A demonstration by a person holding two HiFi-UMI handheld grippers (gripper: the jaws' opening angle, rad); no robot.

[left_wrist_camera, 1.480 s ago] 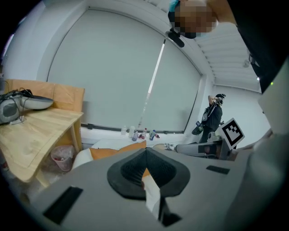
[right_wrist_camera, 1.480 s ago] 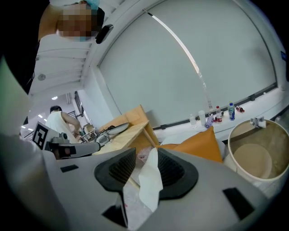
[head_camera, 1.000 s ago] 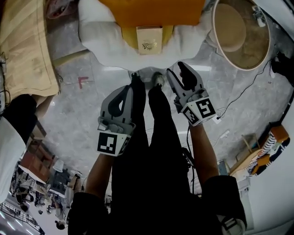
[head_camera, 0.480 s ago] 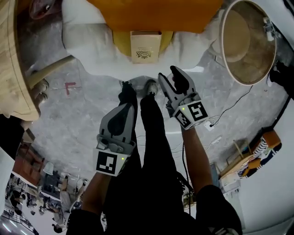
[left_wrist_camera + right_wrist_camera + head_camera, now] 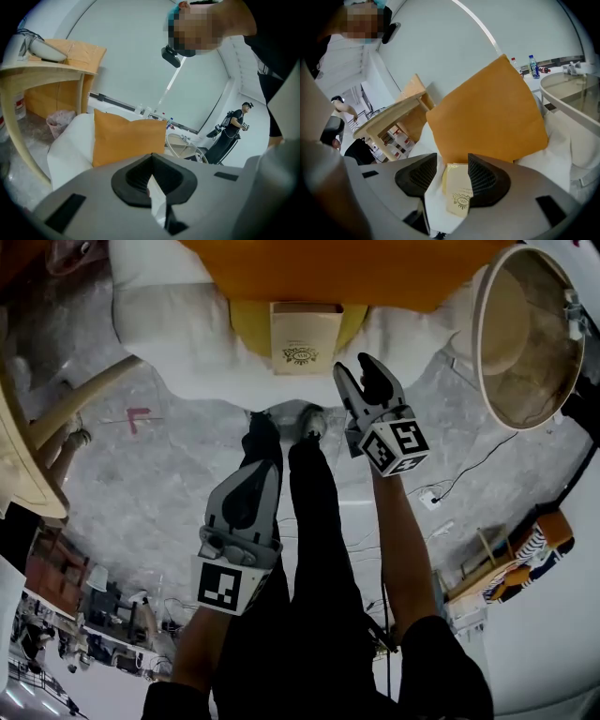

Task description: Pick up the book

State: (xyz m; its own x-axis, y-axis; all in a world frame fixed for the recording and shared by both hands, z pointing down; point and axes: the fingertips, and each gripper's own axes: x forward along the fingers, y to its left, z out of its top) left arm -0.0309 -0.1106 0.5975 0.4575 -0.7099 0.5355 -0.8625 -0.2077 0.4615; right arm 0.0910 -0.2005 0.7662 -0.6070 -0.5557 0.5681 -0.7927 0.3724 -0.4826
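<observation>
Approach step: my R claw point(image 5: 360, 371) open, aimed at book point(image 5: 302, 337), no contact; nxt reach in, close. L claw point(image 5: 151, 161) shut.

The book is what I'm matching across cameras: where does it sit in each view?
Head view: book top centre, just below the orange pillow.
Left gripper view: not in it.
Right gripper view: book low centre, seen between the jaws.
Shared landmark: the orange pillow, in all three.

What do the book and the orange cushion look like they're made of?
The book: cream paper or card cover, matte, with a gold printed emblem. The orange cushion: probably woven fabric, matte, with soft bulging edges; exact cloth unclear.
</observation>
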